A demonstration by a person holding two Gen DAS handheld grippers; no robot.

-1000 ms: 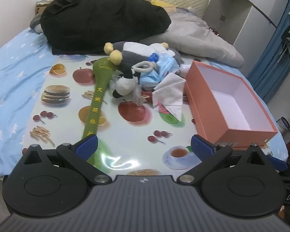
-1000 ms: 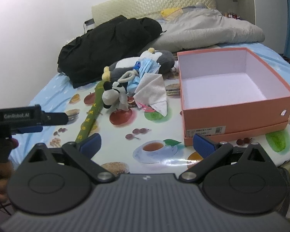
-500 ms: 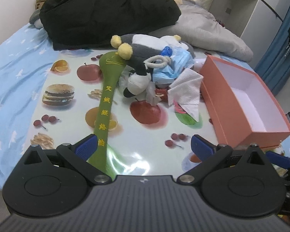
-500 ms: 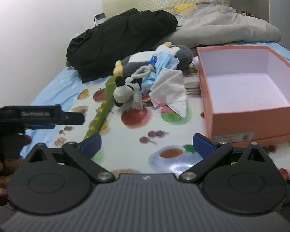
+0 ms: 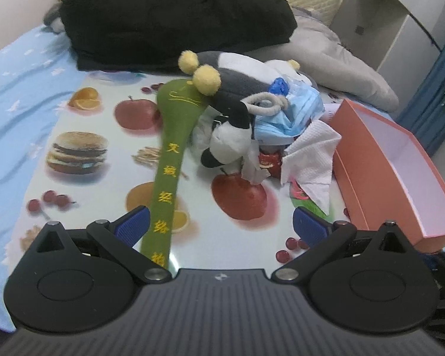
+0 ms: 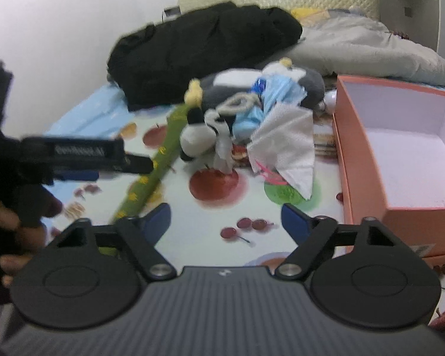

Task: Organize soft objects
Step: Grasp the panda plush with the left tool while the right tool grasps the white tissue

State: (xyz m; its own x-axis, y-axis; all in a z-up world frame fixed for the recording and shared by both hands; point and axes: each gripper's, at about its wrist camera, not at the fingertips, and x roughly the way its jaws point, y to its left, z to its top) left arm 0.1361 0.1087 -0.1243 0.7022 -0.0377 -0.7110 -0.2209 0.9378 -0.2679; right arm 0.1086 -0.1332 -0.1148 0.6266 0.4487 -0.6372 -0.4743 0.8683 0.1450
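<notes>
Two hand-held grippers hover over a bed covered by a glossy food-print mat (image 5: pixel 83 124), each with its fingers spread wide and gripping nothing. The left gripper (image 5: pixel 219 225) points at a jumble of soft things at the middle of the mat; its left blue fingertip sits just beside the near end of a long green plush stick (image 5: pixel 172 154) stitched with yellow characters, though contact cannot be judged. The stick runs from the near edge away toward a grey and white plush toy (image 5: pixel 237 74) with yellow pom-poms. Against that toy lie a small black-and-white plush (image 5: pixel 231 136), crumpled blue face masks (image 5: pixel 293 112) and a white paper tissue (image 5: pixel 311 154) draped toward the near right.

To the right of the heap stands an open orange box (image 5: pixel 368 172) with a pale lining, nothing visible inside it. Behind the pile, at the far side of the bed, rest a black jacket (image 5: pixel 169 20) and a grey quilt (image 5: pixel 341 68).

From the right gripper (image 6: pixel 225 219), whose view is motion-blurred, the left tool appears at the left as a dark bar held in a hand (image 6: pixel 12 219), with the box (image 6: pixel 406 154) at right and the tissue (image 6: pixel 287 145) between.
</notes>
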